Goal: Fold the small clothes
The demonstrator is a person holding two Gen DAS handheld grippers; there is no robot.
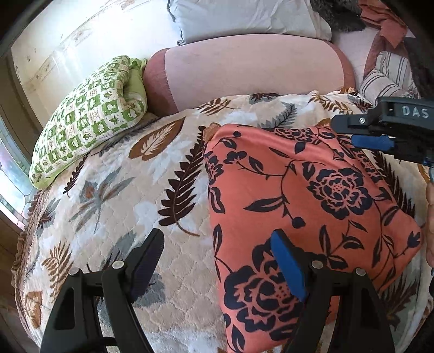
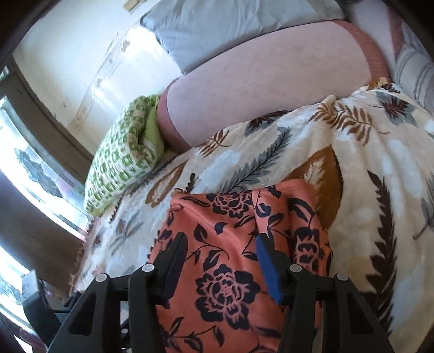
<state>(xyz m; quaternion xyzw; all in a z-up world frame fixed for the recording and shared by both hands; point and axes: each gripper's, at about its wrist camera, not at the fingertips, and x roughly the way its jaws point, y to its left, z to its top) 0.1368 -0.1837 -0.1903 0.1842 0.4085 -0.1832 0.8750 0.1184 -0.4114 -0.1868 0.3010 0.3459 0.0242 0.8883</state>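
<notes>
An orange garment with dark blue flowers [image 1: 312,195] lies folded into a rough rectangle on the leaf-patterned bedspread [image 1: 122,190]. My left gripper [image 1: 217,239] hovers over the garment's near-left edge. Its jaws stand wide open; the blue pad is over the cloth and the other finger over the bedspread. My right gripper [image 1: 344,133] comes in from the right above the garment's far corner. In the right wrist view the right gripper [image 2: 221,241] is open above the garment [image 2: 217,271], with nothing clamped. A narrower folded strip runs along the garment's right side.
A green checked folded quilt [image 1: 86,116] lies at the far left, against a pink bolster [image 1: 244,76]. A grey pillow [image 1: 244,19] and striped cloth [image 1: 385,73] lie behind. The bed edge drops away at the left by a bright window [image 2: 40,173]. A hand [image 1: 430,217] shows at the right edge.
</notes>
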